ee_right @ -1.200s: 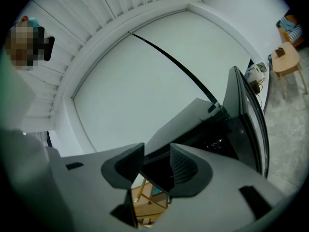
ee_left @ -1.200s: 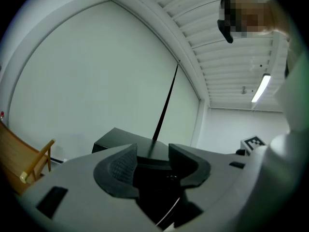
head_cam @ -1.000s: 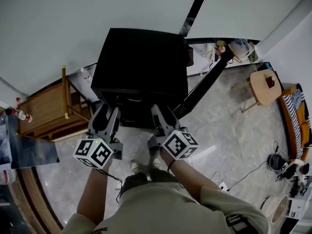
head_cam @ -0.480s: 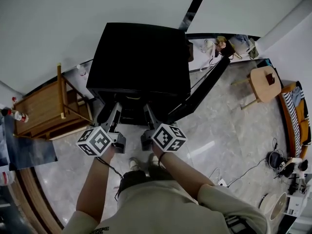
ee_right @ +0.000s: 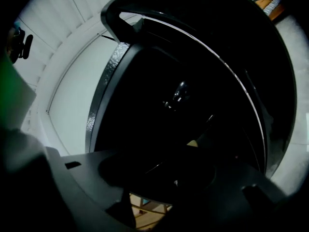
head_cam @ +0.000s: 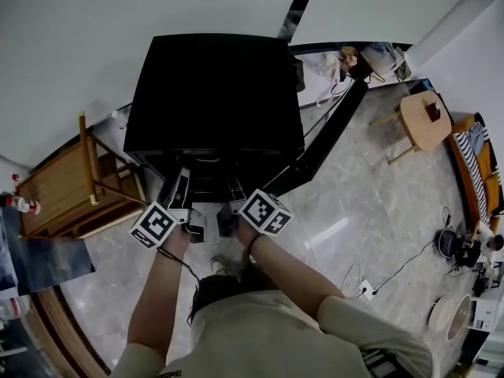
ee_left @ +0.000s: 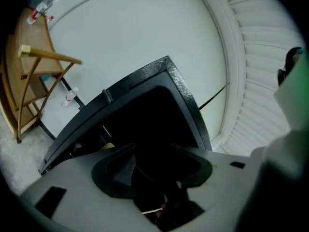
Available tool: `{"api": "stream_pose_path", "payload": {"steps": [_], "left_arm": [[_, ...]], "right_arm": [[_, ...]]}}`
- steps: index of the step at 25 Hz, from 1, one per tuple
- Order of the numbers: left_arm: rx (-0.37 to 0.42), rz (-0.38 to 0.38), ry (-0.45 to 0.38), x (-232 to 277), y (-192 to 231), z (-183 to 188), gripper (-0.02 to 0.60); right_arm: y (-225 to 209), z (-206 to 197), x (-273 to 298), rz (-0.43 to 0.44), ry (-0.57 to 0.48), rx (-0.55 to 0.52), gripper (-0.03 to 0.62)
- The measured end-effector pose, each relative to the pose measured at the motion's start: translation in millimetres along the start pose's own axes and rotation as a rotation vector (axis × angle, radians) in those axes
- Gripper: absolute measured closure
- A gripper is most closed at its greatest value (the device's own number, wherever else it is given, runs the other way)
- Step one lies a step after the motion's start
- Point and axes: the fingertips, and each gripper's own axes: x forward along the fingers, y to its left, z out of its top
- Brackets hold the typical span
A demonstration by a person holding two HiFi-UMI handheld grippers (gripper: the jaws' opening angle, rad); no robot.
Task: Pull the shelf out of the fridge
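Observation:
A black fridge (head_cam: pixel 213 85) stands against the white wall, with its door (head_cam: pixel 323 140) swung open to the right. Dark shelves (head_cam: pixel 206 181) show dimly in its front opening. My left gripper (head_cam: pixel 179 183) and right gripper (head_cam: pixel 234 191) reach side by side into the bottom of that opening. In the left gripper view the jaws (ee_left: pixel 152 166) stand apart, and only a thin pale wire line crosses the dark gap. The right gripper view is very dark. Its jaws (ee_right: pixel 159 173) also look spread before the fridge interior (ee_right: pixel 183 95), with nothing clearly pressed between them.
A wooden rack (head_cam: pixel 71 187) stands to the left of the fridge, with a bottle (head_cam: pixel 20 204) beyond it. A round wooden stool (head_cam: pixel 425 120) is at the right. Cables and a power strip (head_cam: pixel 364 290) lie on the marble floor. My feet are just below the grippers.
Both grippers have moved forward and closer together, from in front of the fridge into its lower opening. The head view has shifted closer to the fridge.

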Motion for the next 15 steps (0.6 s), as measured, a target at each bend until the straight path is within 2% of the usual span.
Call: {"api": "stream_pose_path", "payload": {"steps": [3,5,11,13,15], "left_arm": [[-0.121,-0.013,-0.009,8,9,-6,0.38],[-0.171,-0.029,-0.022,11,13,-6,0.38],[-0.23,-0.023,-0.009,24,33,-17,0.38],[-0.26,-0.012,-0.007,31,41,-23,0.38],[-0.289,-0.004,-0.015,38,49,-26,0.38]], "right_arm": [[-16,-3,9,-0.026,-0.001,0.039,0.424],[-24,-5,15,-0.031,-0.004,0.055,0.424],[-45,-13,28,-0.056,0.003,0.111,0.425],[-49,-14,32,-0.043,-0.007,0.132,0.455],[-52,-14,37,-0.026,-0.018,0.172,0.457]]}}
